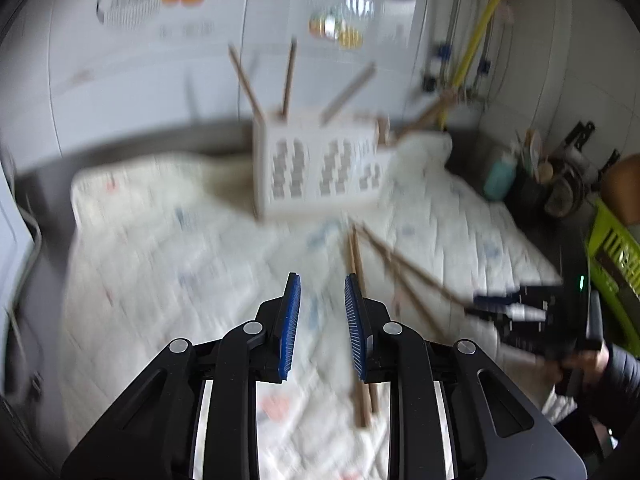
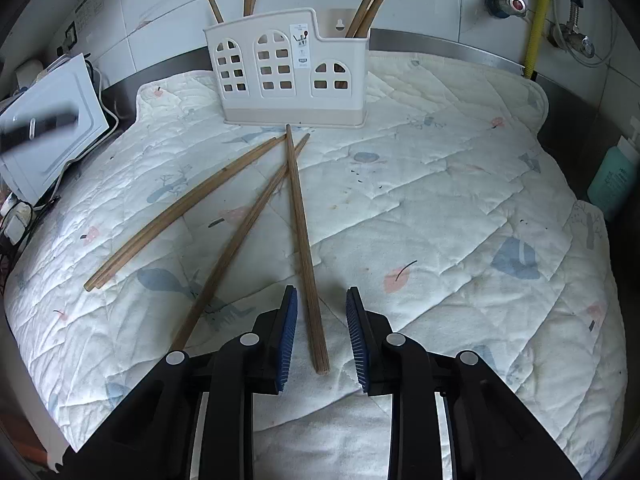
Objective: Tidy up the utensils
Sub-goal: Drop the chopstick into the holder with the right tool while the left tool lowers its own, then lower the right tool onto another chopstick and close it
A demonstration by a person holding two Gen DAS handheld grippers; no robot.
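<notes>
A white plastic utensil holder (image 2: 288, 72) stands at the far side of a quilted cloth (image 2: 440, 200), with several wooden chopsticks upright in it. Three pairs of chopsticks lie fanned out in front of it. The middle-right pair (image 2: 304, 240) runs between the fingers of my right gripper (image 2: 322, 292), which is open, its blue pads clear of the sticks on both sides. Two other pairs (image 2: 180, 212) (image 2: 236, 240) lie to the left. In the blurred left wrist view, my left gripper (image 1: 320, 280) is open and empty above the cloth, with chopsticks (image 1: 356, 264) beside its right finger and the holder (image 1: 320, 164) beyond.
A white appliance (image 2: 52, 120) with cables stands at the cloth's left edge. A teal bottle (image 2: 612, 180) is at the right. A yellow hose (image 2: 538, 12) and valves run up the tiled wall. A green basket (image 1: 616, 260) shows at the right of the left wrist view.
</notes>
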